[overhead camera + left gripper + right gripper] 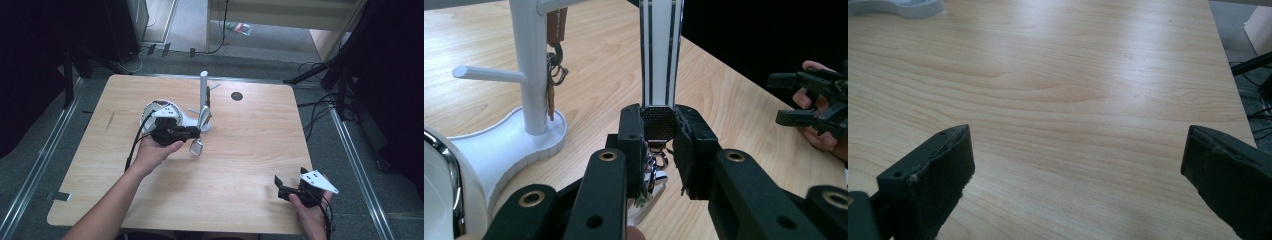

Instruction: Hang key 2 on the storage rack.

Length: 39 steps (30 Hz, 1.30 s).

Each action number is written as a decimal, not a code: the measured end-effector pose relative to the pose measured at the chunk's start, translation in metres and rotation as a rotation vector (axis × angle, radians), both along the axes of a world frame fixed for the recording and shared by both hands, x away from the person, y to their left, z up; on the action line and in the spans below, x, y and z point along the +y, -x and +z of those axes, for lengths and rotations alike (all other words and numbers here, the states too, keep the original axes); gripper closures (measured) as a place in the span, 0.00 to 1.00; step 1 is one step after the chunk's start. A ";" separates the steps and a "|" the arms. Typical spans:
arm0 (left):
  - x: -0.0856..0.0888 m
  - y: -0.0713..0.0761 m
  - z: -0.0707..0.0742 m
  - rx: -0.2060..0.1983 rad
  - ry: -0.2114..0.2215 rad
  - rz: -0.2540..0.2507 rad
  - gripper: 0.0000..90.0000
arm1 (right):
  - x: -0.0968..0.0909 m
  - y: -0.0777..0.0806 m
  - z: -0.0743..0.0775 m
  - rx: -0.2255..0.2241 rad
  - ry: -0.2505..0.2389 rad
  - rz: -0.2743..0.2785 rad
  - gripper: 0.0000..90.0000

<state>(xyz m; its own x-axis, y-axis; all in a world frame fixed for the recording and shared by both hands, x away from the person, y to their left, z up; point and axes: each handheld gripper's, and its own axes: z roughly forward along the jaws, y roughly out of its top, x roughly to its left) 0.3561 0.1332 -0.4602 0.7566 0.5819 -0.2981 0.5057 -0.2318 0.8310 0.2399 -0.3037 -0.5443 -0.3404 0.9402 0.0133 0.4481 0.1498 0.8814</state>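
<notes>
The left gripper (659,145) clamps a striped strap (661,50) at the stand (203,102), surface centre. The right gripper (286,188) (five o'clock) gapes empty. Likely next: hook the strap onto a peg (489,75).

One wooden table (240,165), one white peg stand (203,95), one striped strap (661,50), two grippers.

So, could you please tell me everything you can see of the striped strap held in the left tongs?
The striped strap is a flat white band with dark lengthwise stripes, fabric by its look. Its lower end has a dark mesh-textured tip with metal rings and a clasp hanging beneath. The left tongs are shut on that tip, both pads pressing it. In the high view it stands beside the white stand's post, above the wooden table.
</notes>
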 end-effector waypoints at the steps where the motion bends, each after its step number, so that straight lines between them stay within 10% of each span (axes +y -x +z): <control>1: -0.001 -0.001 -0.001 0.000 0.001 0.004 0.84 | 0.000 0.000 0.000 0.000 -0.001 0.000 0.00; 24: 0.000 -0.017 -0.011 0.080 -0.005 0.104 0.82 | 0.000 0.000 0.000 0.002 -0.002 0.003 0.01; 33: -0.006 -0.009 -0.007 0.042 -0.090 0.172 0.38 | 0.000 0.000 0.000 0.001 0.003 0.006 0.01; 39: 0.002 0.004 0.002 -0.002 -0.067 0.199 0.24 | 0.001 0.000 0.000 0.002 0.007 0.004 0.00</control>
<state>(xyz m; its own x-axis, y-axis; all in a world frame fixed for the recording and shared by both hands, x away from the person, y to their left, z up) 0.3523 0.1347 -0.4582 0.6254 0.7383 -0.2526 0.5454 -0.1820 0.8182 0.2397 -0.3028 -0.5447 -0.3444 0.9388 0.0072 0.4496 0.1582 0.8791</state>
